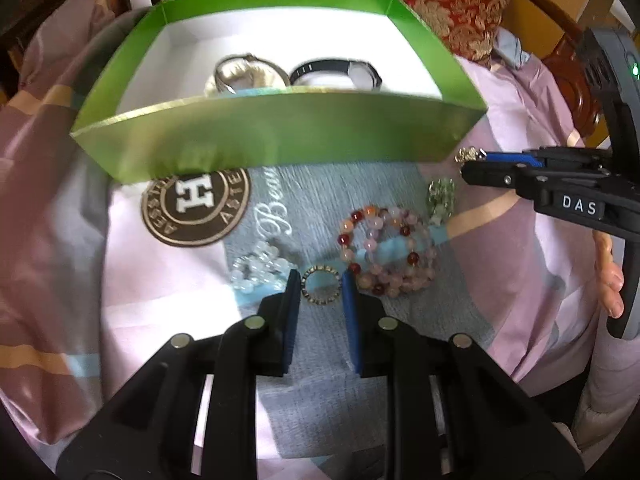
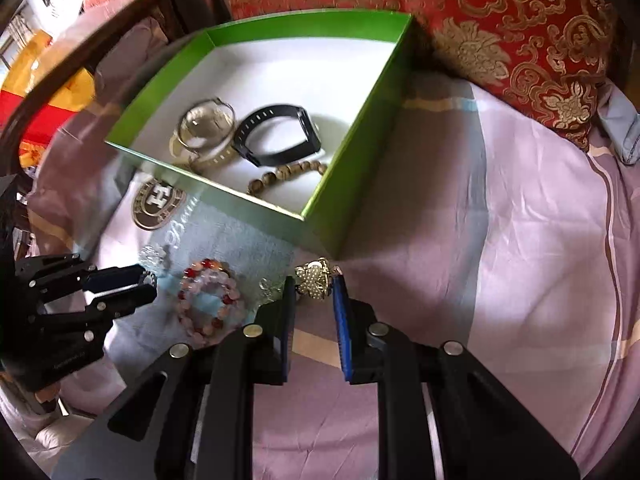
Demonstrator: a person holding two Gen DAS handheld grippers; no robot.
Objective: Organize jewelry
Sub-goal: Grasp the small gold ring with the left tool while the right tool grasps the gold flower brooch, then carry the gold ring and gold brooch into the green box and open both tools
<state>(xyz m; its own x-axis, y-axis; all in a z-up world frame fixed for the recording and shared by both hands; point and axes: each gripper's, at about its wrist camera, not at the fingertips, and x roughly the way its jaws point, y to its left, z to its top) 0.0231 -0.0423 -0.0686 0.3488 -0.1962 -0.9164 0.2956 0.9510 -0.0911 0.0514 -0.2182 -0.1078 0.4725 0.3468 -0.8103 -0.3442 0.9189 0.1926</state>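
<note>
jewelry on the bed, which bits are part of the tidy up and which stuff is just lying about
Part of the job:
green box
gold ring
gold brooch
pink bead bracelet
clear bead bracelet
watches in the box

Just lying about:
red cushion
bedsheet

1 green box [image 2: 362,120], open top. Inside: 3 pieces – 1 silver-and-cream watch [image 2: 206,128] at 9 o'clock, 1 black band watch [image 2: 276,136] at centre, 1 brown bead bracelet [image 2: 286,176] at 6 o'clock.

Loose on the bedsheet [image 2: 500,240], all at 6 o'clock of the box: 1 clear bead bracelet [image 1: 256,268], 1 small gold ring [image 1: 321,284], 1 pink-and-red bead bracelet [image 1: 384,252] (coiled in several loops), 1 green crystal piece [image 1: 440,200], 1 gold pearl-studded brooch [image 2: 314,280].

Total: 8 jewelry pieces, 5 outside, 3 in.

2 grippers: left gripper [image 1: 322,280], right gripper [image 2: 314,288].

1 red-and-gold cushion [image 2: 500,40] at 12 o'clock.
</note>
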